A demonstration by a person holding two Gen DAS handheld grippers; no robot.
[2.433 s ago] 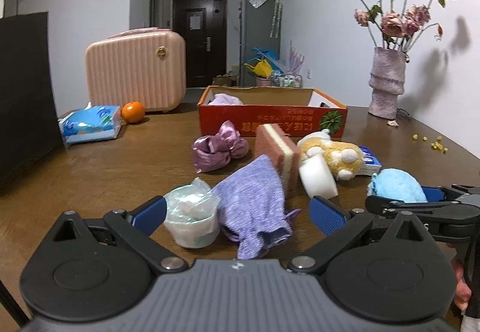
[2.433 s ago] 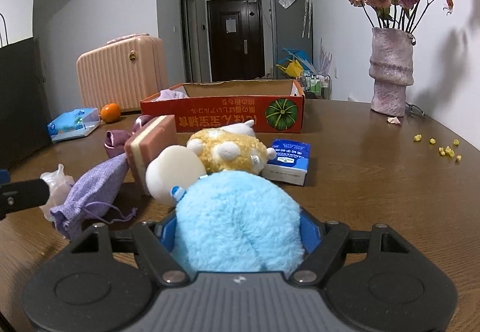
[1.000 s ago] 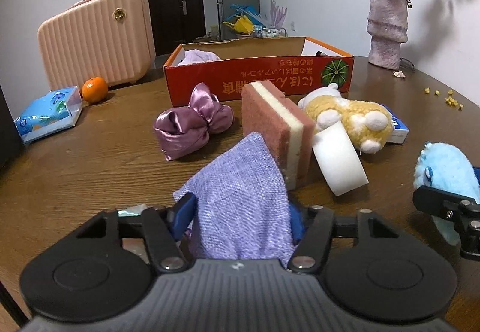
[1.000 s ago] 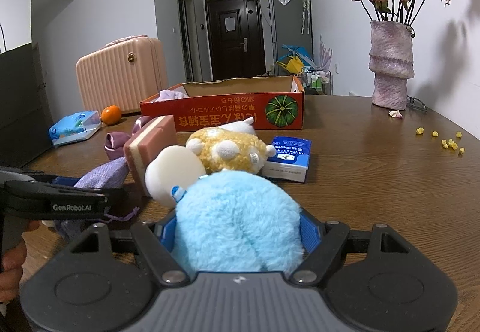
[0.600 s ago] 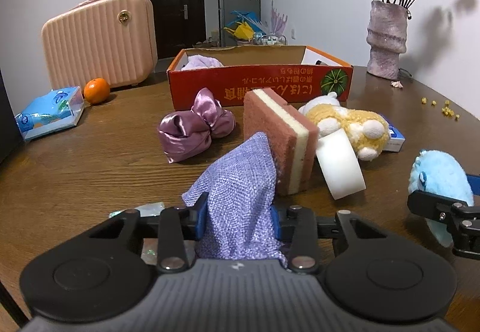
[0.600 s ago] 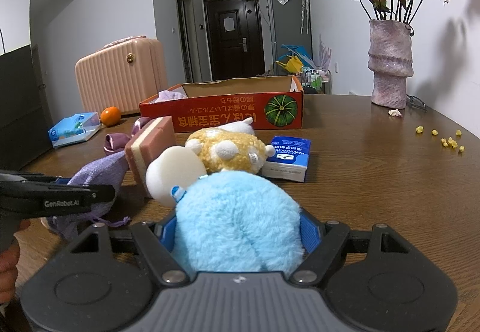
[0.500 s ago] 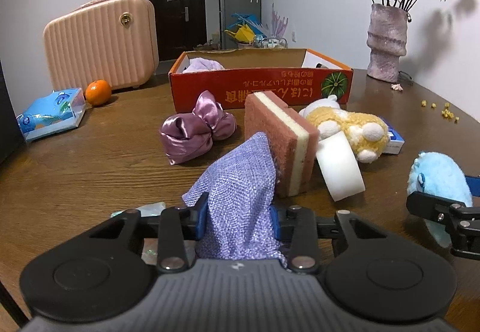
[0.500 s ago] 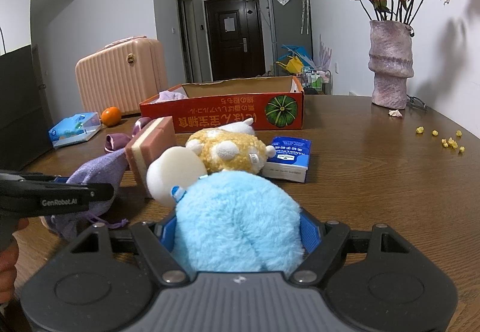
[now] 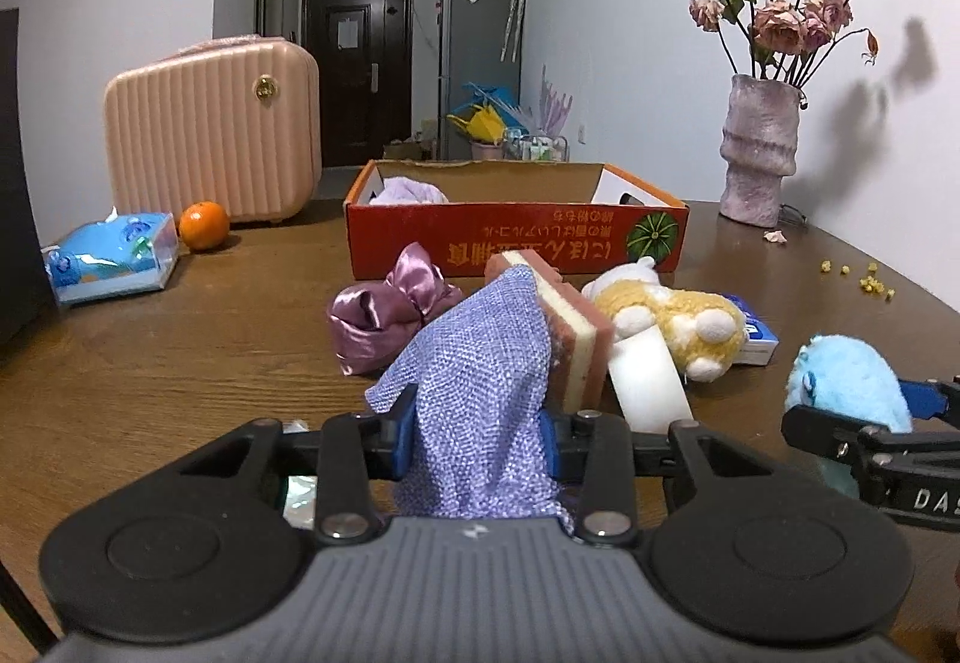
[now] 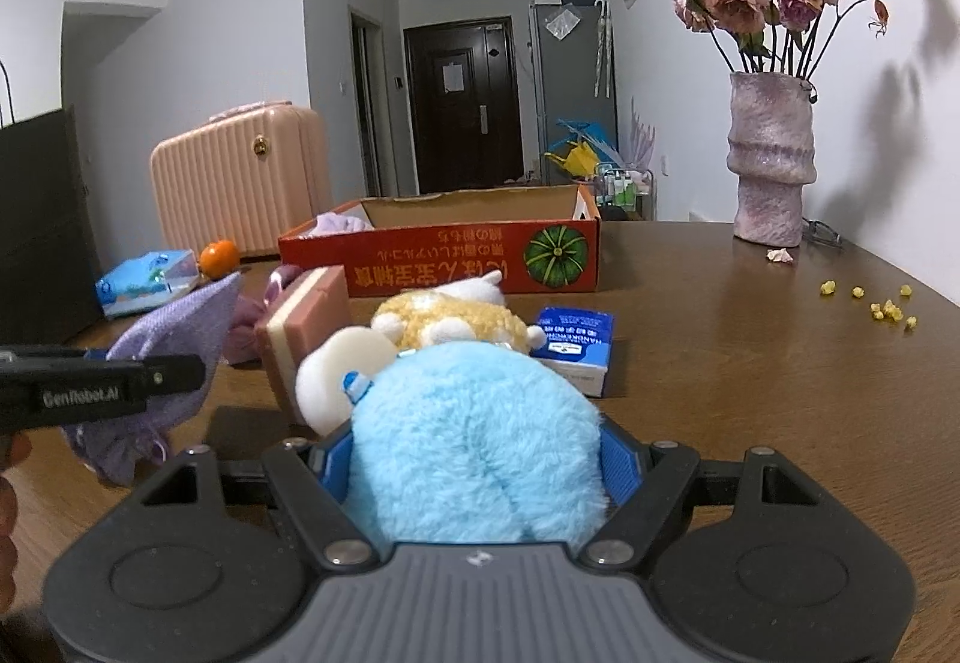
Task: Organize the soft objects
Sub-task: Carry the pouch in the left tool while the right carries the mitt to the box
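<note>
The left tongs pinch the lilac cloth pouch between their narrow jaws, its free end raised just before the pink sponge. The right tongs clasp the blue plush toy above the bench, short of the orange box.

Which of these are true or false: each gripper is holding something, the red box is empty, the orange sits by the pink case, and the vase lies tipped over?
1. Each gripper holds something. True: the left gripper is shut on the purple cloth pouch, and the right gripper is shut on the blue plush toy.
2. The red box is empty. False: a pale purple item lies in its left end.
3. The orange sits by the pink case. True.
4. The vase lies tipped over. False: it stands upright, holding dried roses.
</note>
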